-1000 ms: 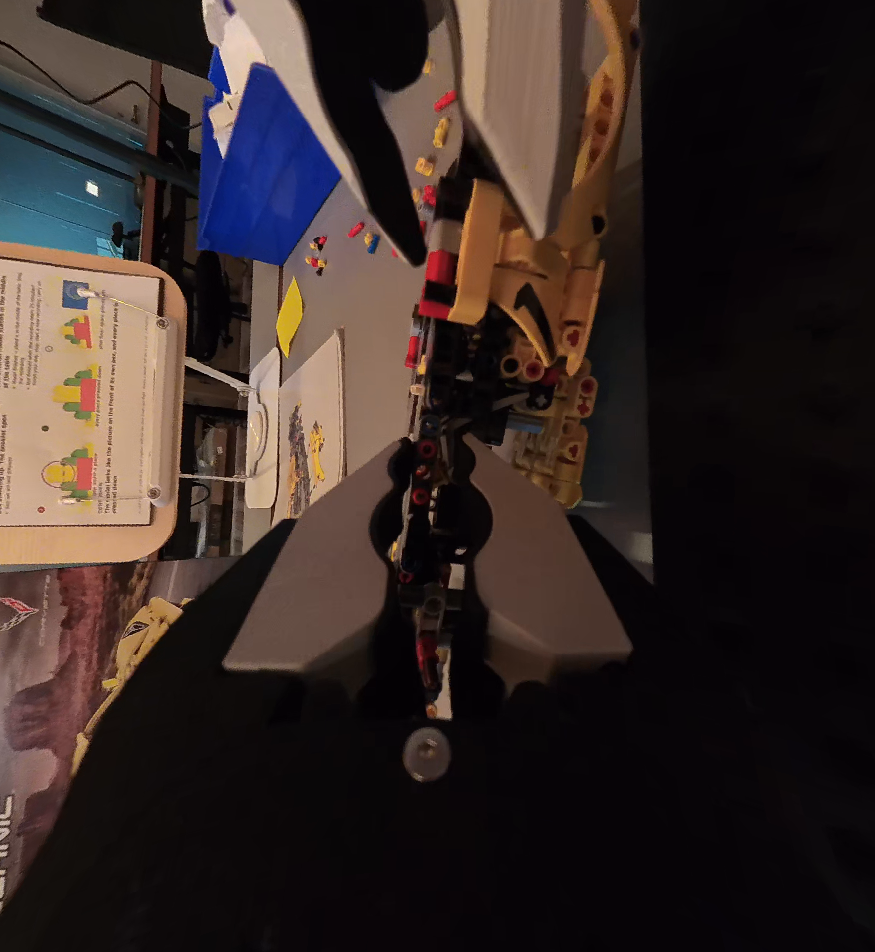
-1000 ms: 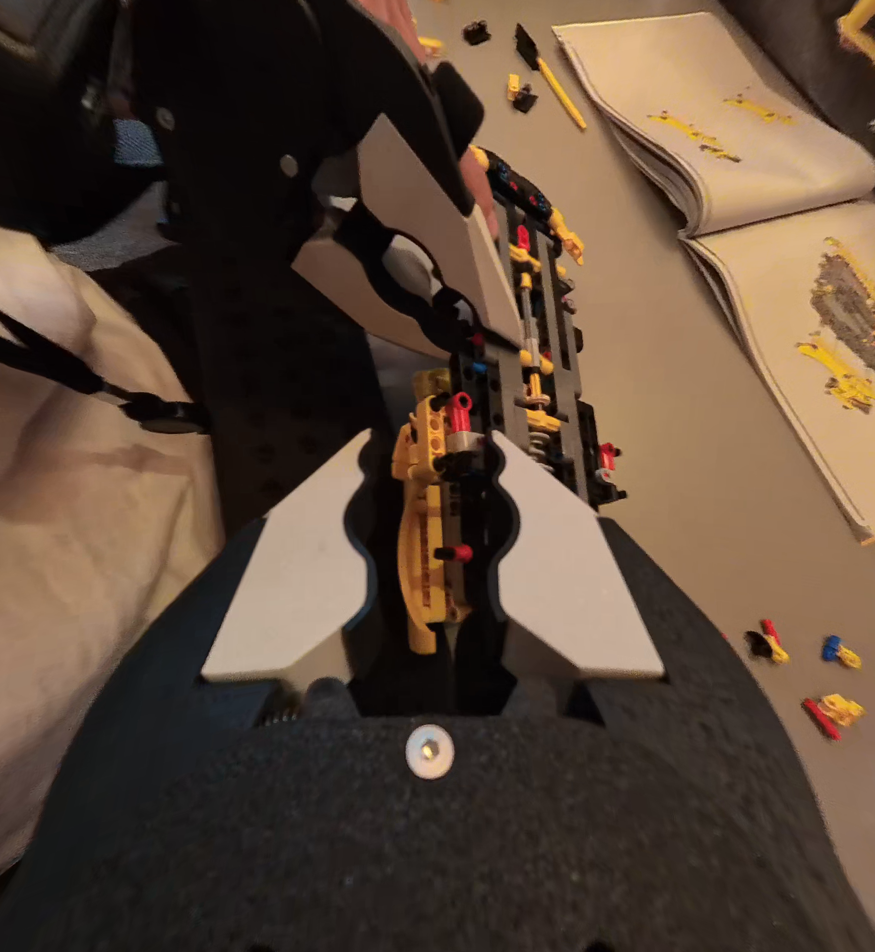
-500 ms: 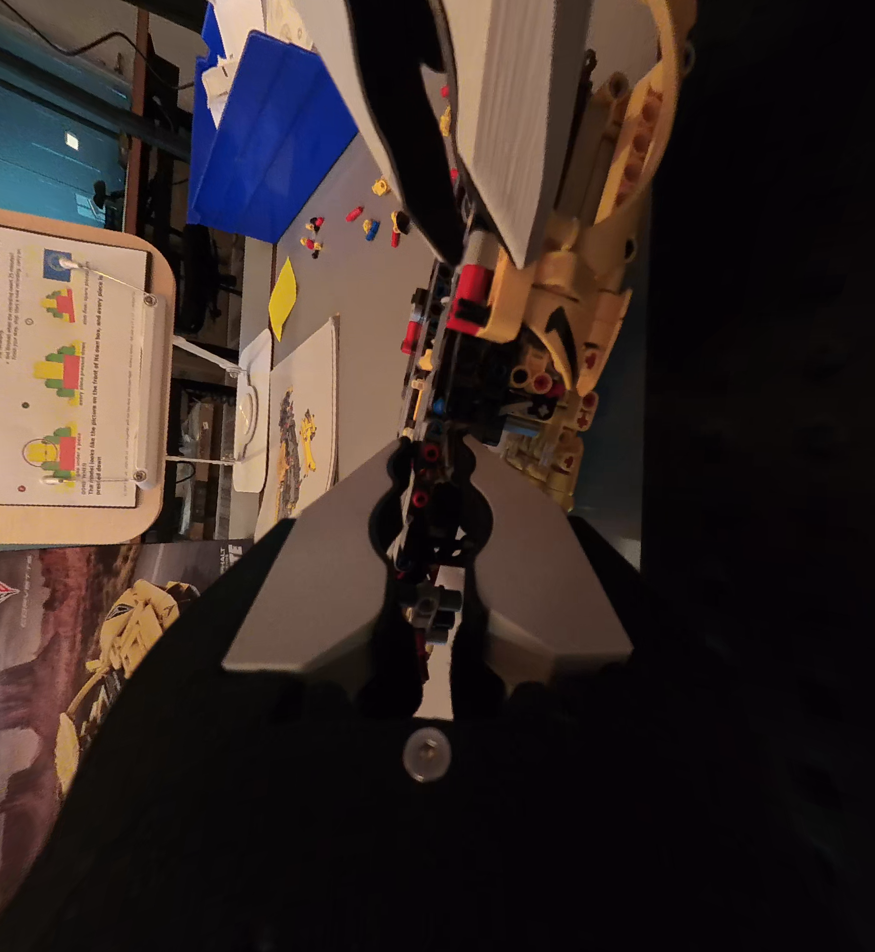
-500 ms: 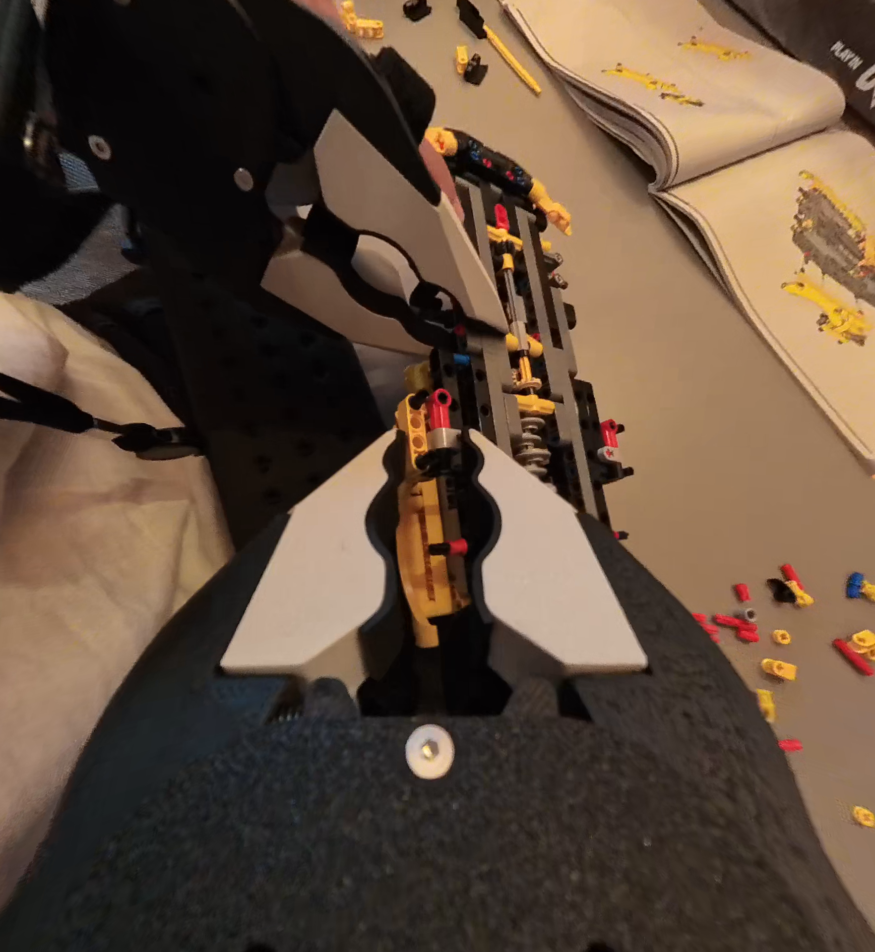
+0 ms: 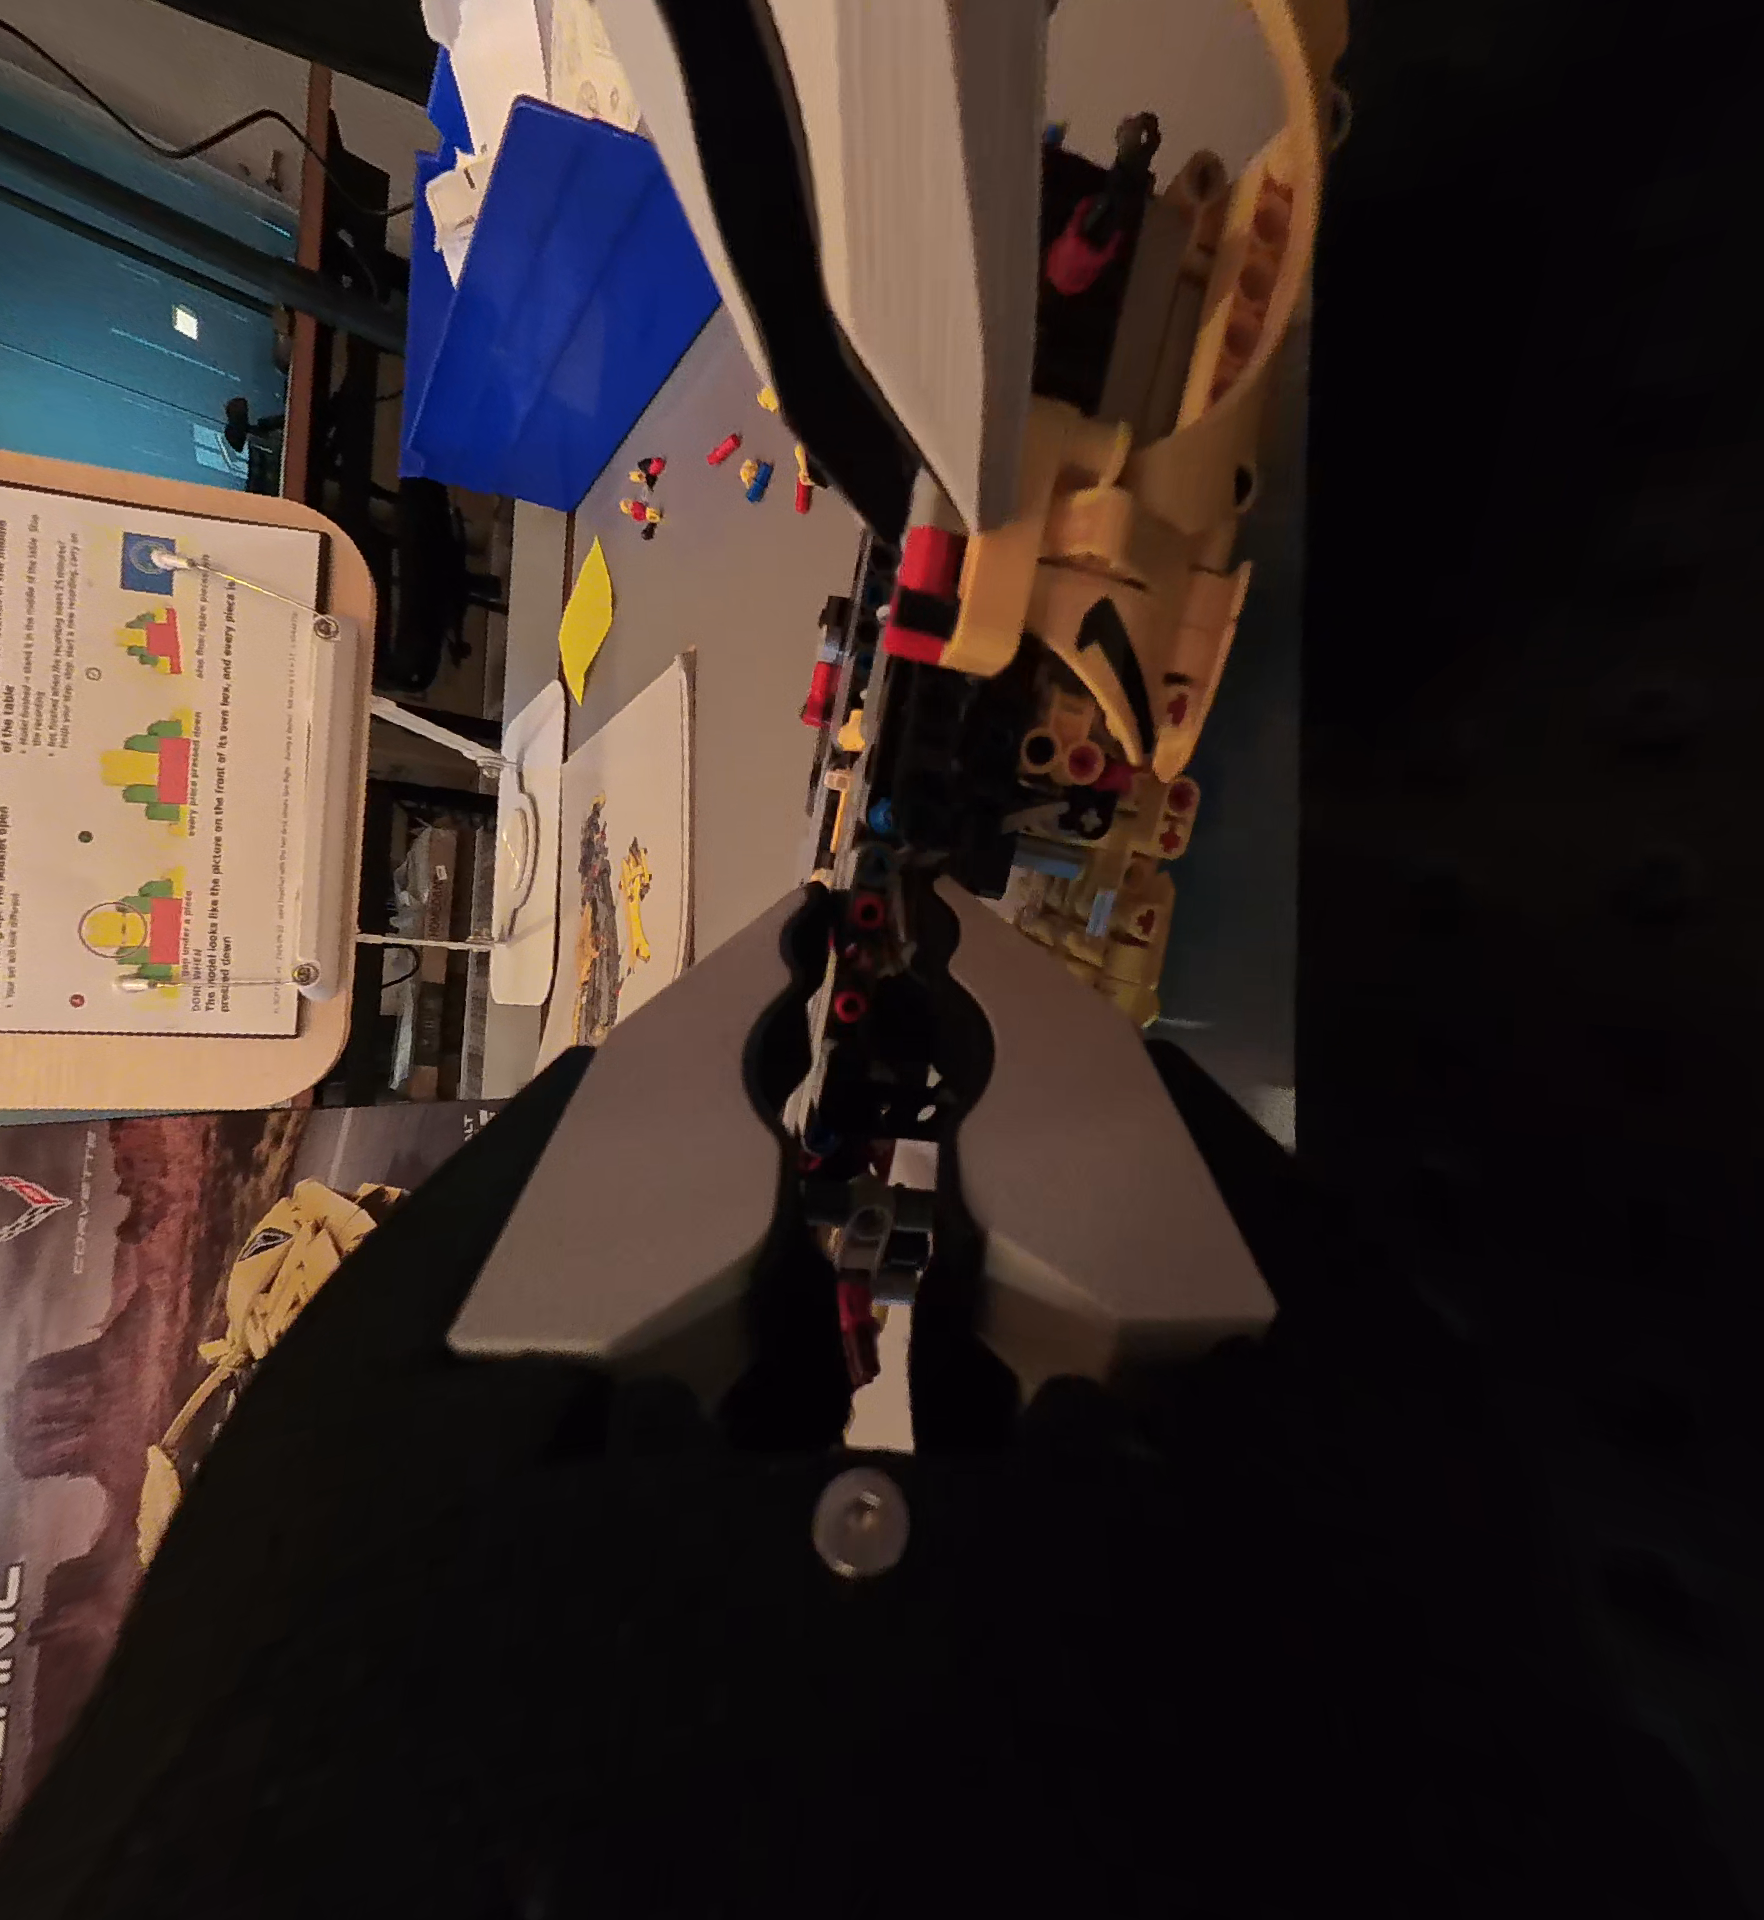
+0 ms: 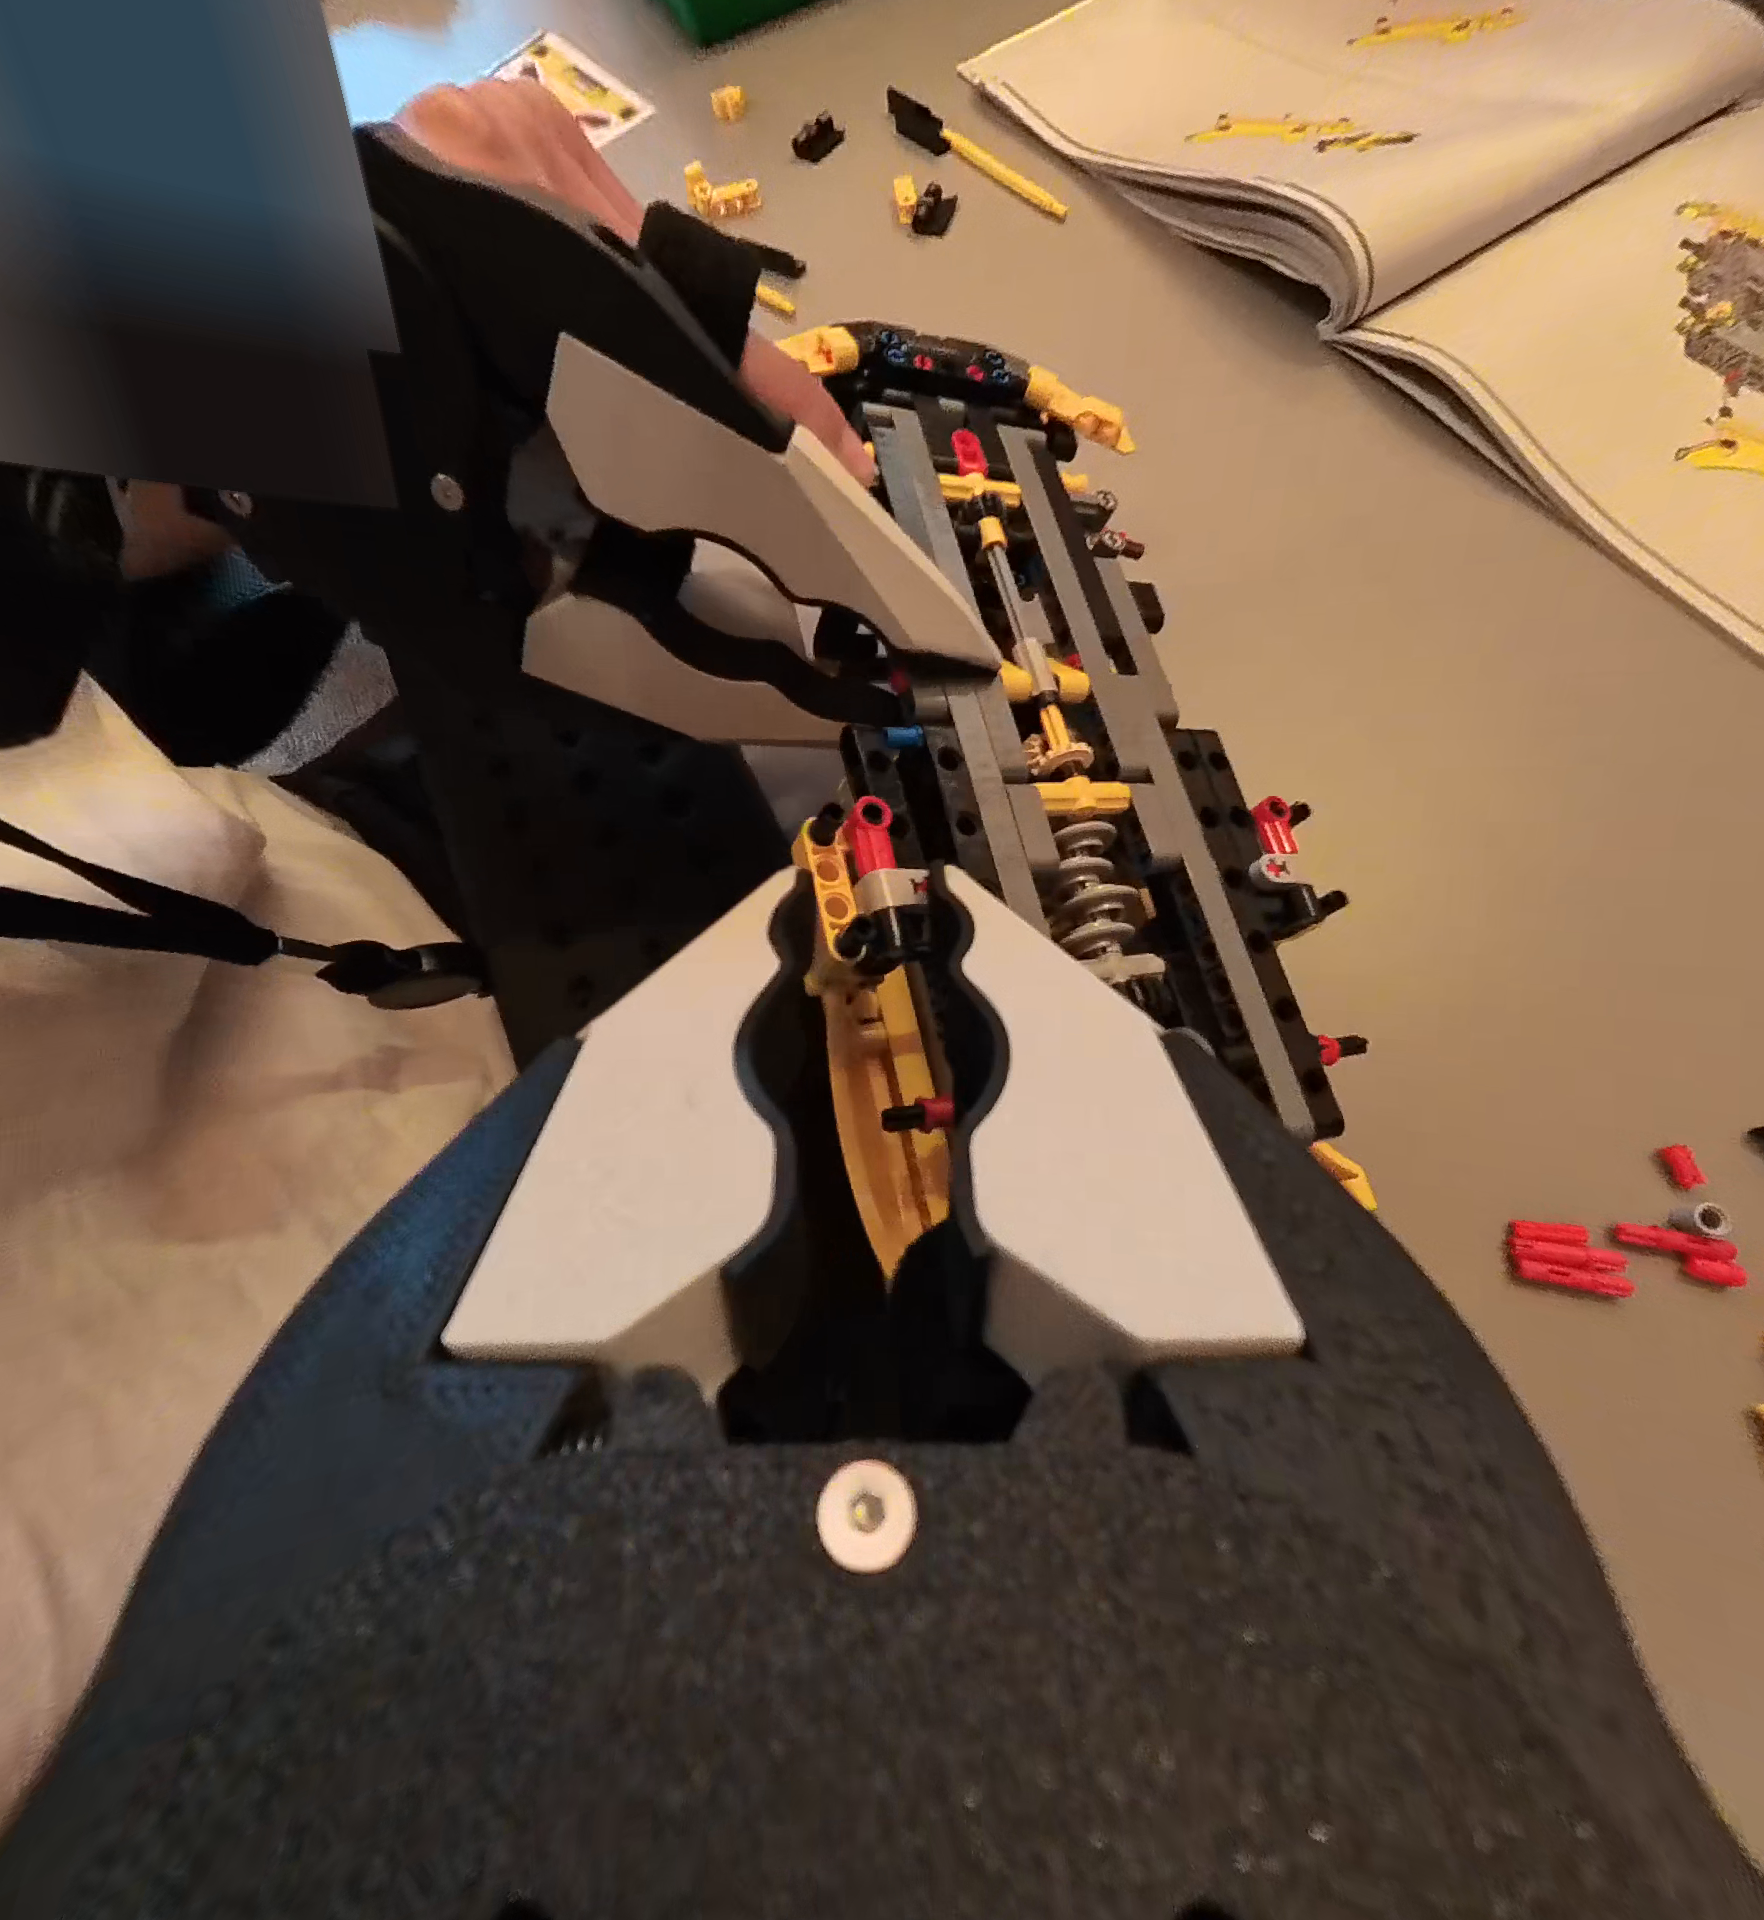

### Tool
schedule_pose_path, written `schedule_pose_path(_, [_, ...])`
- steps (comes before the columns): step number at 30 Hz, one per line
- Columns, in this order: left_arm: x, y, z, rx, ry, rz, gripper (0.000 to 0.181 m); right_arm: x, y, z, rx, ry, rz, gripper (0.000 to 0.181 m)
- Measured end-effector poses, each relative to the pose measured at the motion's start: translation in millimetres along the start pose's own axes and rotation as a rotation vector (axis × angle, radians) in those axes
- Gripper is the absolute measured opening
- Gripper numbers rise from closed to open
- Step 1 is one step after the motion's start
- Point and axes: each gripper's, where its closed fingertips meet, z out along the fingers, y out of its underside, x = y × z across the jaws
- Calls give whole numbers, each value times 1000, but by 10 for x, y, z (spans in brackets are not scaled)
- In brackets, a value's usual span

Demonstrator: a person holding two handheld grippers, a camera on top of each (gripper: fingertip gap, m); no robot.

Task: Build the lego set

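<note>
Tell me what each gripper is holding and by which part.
Both hold the lego car chassis. The left gripper clamps its black side beam; the right gripper clamps the yellow curved panel attached to its side.

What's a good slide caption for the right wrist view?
Both grippers clamp the lego chassis: right gripper on its yellow panel.

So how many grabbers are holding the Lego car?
2: the left gripper clamps the black chassis along its edge; the right gripper clamps the yellow panel at its side.
</note>
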Motion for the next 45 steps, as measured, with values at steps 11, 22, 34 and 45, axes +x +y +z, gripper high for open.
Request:
schedule_pose_path(11, [-10, 3, 9, 3, 11, 4, 16, 79, -30, -44, -18, -70, -49, 43])
schedule_pose_path(22, [-4, -9, 5, -3, 2, 0, 15, 37, 27, 7, -109, 113, -361, 25])
schedule_pose_path(34, [17, -51, -4, -1, 10, 15, 15, 59, -128, 150, -167, -188, 22, 64])
schedule_pose_path(45, [37, -79, -16, 7, 17, 10, 15, 96, 0, 325, -401, -253, -3, 40])
